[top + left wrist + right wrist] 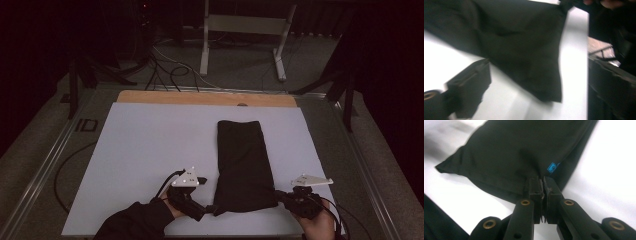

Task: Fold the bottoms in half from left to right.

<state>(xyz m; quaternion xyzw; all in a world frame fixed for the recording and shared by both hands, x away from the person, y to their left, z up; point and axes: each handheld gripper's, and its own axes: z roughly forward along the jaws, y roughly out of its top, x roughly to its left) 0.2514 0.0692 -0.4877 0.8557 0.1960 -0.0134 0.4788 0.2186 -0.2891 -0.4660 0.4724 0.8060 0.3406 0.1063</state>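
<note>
A black folded cloth [244, 160] lies lengthwise on the white board [150, 150], right of its middle. My right gripper [280, 196] is at the cloth's near right corner. In the right gripper view its jaws [542, 181] are shut on the hem of the cloth [519, 150], next to a small blue logo [552, 167]. My left gripper [212, 210] sits at the near left corner. In the left gripper view one of its fingers [471, 85] rests on the board with its tip at the edge of the cloth [519, 37], and the jaws stand open.
A bare wooden strip [200, 97] shows along the board's far edge. Beyond the table stand a pale metal frame [245, 30] and loose cables [170, 65] on the floor. Dark stands flank the table on both sides. The left half of the board is bare.
</note>
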